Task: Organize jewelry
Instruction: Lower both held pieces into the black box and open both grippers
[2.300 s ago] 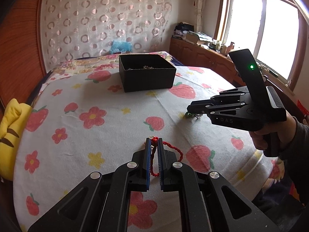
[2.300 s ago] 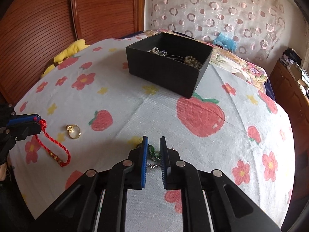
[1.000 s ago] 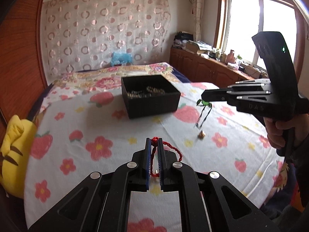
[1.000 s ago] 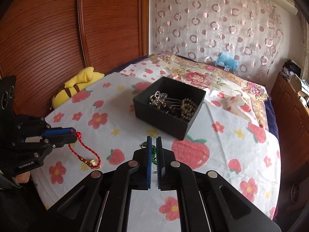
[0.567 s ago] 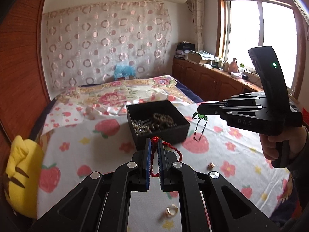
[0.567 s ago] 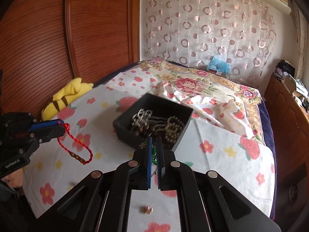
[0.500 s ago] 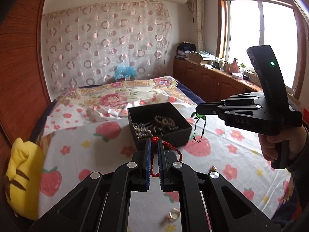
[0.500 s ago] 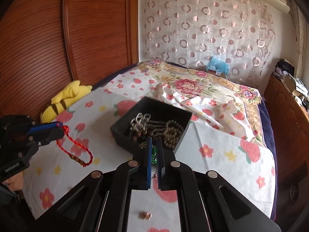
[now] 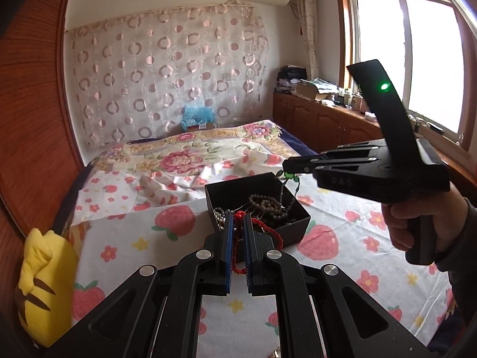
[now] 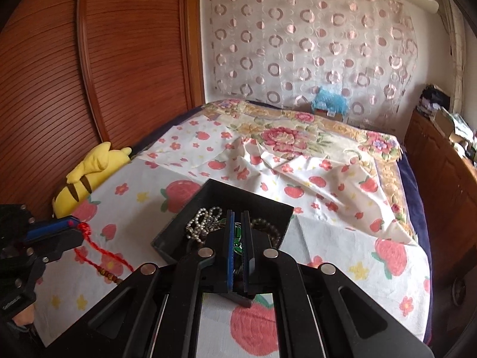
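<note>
A bed [image 9: 125,235] under a strawberry-and-flower sheet fills the room, with a circle-patterned curtain [image 9: 167,83] behind it, a slatted wooden wardrobe [image 10: 89,74] on one side and a bright window [image 9: 417,59] on the other. A yellow plush toy [image 9: 44,286] lies at the bed's edge. The open black box [image 9: 298,226] on the sheet holds bead strands. The left claw [image 9: 237,226], narrow, pinches a red cord bracelet [image 10: 98,253] just beside the box. The right claw [image 10: 237,223], narrow, grips a green-beaded chain [image 9: 288,176] hanging over the box.
</note>
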Motion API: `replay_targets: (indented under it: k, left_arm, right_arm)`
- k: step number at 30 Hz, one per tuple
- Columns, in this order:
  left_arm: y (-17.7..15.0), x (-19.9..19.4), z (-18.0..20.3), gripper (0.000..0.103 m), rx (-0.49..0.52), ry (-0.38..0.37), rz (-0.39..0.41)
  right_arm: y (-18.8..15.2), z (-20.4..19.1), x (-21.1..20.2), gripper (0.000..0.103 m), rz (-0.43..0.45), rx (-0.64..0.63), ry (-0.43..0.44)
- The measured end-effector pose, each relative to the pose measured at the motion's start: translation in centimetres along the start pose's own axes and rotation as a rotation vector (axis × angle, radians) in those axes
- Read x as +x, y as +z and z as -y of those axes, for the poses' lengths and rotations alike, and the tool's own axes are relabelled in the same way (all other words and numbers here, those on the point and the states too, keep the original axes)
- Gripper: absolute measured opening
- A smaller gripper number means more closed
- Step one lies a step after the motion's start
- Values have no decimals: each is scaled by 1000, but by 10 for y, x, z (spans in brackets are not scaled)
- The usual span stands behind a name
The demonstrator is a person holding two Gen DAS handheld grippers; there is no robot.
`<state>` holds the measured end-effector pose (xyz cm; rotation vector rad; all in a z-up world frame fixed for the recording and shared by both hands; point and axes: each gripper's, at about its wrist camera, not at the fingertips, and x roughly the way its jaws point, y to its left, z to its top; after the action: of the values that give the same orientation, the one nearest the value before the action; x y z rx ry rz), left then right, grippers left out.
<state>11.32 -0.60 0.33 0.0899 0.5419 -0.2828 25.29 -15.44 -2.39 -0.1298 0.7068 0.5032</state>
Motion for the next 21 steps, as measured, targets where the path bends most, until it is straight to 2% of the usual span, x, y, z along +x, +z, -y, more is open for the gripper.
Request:
replay_targets:
  k: [6, 11, 21]
  left_arm:
    - [11, 15, -2, 6, -1, 4, -12]
    - [25, 42, -11, 6, -20, 21, -17]
    - [36, 83, -13, 6, -31, 53, -43]
  right_arm:
    - [-9, 6, 22, 6, -40, 39, 26]
    - [-18, 16, 30, 6, -62, 82, 70]
    - [-37, 31, 14, 6, -44, 80, 48]
